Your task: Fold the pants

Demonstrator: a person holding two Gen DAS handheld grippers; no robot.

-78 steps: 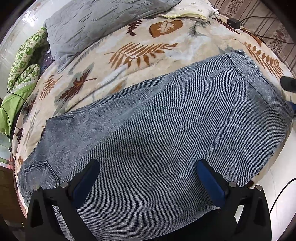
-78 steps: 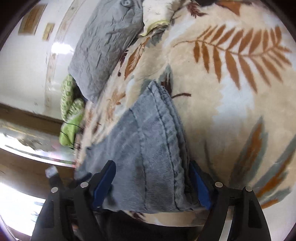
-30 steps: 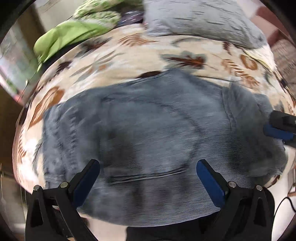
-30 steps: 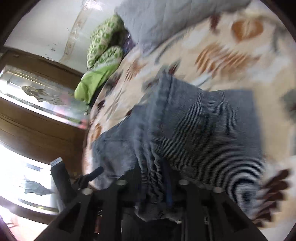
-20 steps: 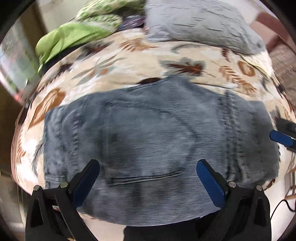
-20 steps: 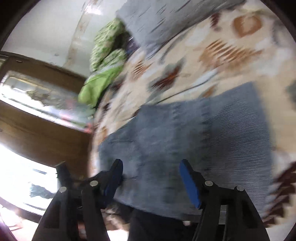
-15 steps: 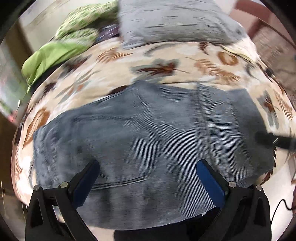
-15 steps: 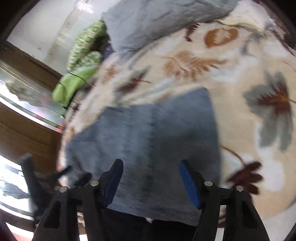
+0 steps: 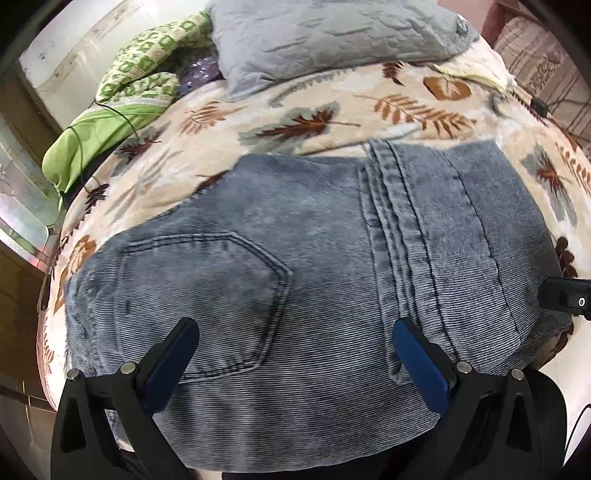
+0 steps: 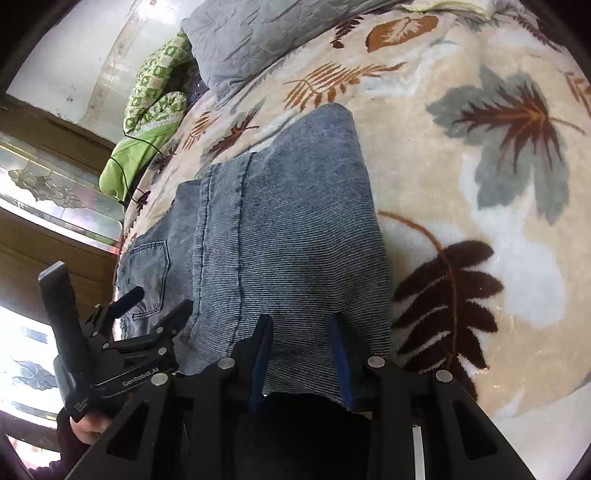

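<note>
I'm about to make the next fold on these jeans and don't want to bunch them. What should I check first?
1. Jeans lie flat on the leaf-print blanket: ok, no big bunching visible.
2. Folded-over leg end squared with the layer beneath: cannot tell, near edge hidden.
3. Left gripper free of cloth: ok, jaws wide, nothing pinched.
4. Right gripper has its edge: cannot tell; jaws closing over denim, pinch hidden.
5. Grey pillow clear of the jeans: ok.

pants (image 9: 295,280) on blanket (image 9: 332,107) (pillow (image 9: 332,33) behind)
</note>
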